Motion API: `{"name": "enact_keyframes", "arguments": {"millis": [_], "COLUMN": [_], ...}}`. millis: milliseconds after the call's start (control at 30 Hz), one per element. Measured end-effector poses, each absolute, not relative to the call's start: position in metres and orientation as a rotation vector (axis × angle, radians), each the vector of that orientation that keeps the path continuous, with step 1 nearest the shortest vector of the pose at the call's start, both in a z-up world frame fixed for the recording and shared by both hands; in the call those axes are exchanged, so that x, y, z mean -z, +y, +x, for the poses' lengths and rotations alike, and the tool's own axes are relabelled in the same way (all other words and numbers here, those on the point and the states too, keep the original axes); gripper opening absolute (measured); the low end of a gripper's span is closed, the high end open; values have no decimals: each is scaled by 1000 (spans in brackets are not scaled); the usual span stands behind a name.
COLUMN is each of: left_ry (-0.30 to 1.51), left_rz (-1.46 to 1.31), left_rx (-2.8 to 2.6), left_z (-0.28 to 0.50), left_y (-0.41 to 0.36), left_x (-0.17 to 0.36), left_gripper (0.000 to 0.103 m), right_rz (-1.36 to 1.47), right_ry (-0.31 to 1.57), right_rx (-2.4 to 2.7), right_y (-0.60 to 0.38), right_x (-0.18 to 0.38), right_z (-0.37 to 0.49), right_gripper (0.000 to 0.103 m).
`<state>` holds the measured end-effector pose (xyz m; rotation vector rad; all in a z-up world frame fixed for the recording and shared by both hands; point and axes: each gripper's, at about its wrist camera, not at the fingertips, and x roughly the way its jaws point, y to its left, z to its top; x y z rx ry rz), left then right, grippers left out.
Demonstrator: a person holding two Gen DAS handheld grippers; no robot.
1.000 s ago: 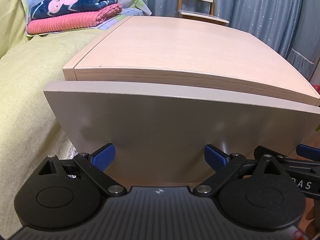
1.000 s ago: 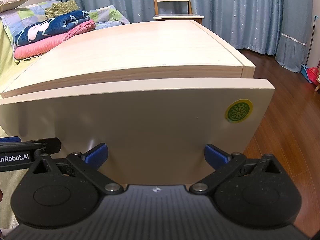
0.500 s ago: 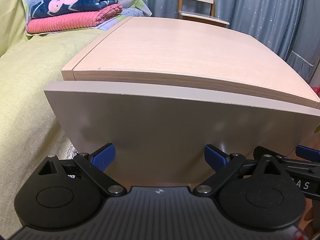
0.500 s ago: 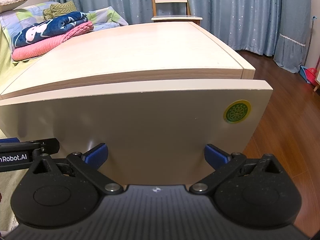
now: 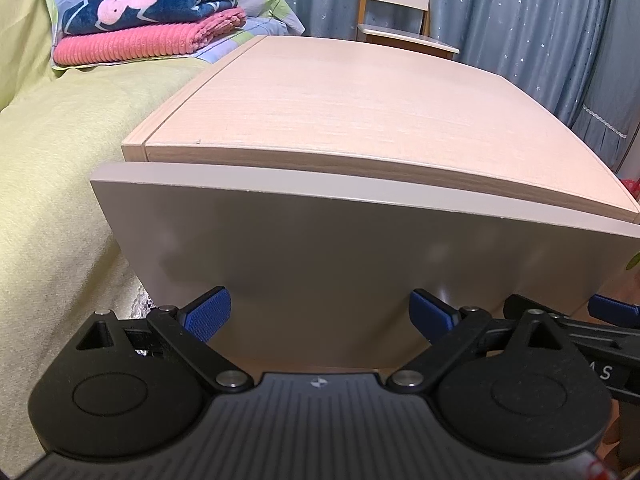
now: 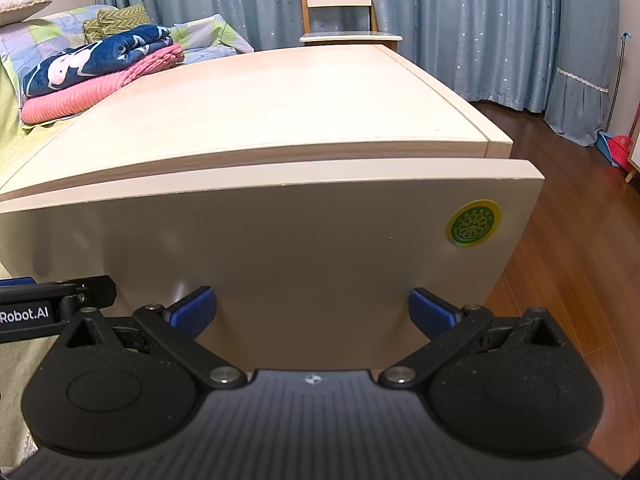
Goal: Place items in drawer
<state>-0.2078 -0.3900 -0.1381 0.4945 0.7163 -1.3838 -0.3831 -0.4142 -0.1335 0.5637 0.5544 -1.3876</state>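
Observation:
The drawer front (image 5: 340,256) is a plain beige panel that fills the middle of the left wrist view, just below the light wood cabinet top (image 5: 360,108). Only a thin gap shows between them, and the drawer's inside is hidden. My left gripper (image 5: 320,304) is open, its blue pads close to the panel's lower part with nothing between them. In the right wrist view the same drawer front (image 6: 280,256) carries a round green sticker (image 6: 473,223). My right gripper (image 6: 312,304) is also open and empty, low against the panel. The two grippers sit side by side.
A bed with a yellow-green cover (image 5: 52,184) lies left of the cabinet, with folded pink and blue blankets (image 5: 148,20) on it. A chair (image 6: 340,8) and blue curtains (image 6: 500,20) stand behind. Wood floor (image 6: 580,260) lies to the right.
The gap between the drawer front and the cabinet top has narrowed slightly. Both grippers stay open in the same pose against the panel.

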Motion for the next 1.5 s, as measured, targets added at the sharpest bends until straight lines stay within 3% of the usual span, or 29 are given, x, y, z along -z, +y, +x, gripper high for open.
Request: {"name": "enact_keyframes", "arguments": {"millis": [1500], "left_ry": [713], "left_rz": [460], "left_rx": [1399], "left_z": [-199], "left_y": [-401], "left_x": [137], "left_gripper": [97], "right_rz": [538], "right_ry": [548], "right_rx": [1399], "right_y": [-422], "right_x": [133], "right_z": [-381], "right_gripper": [102]}}
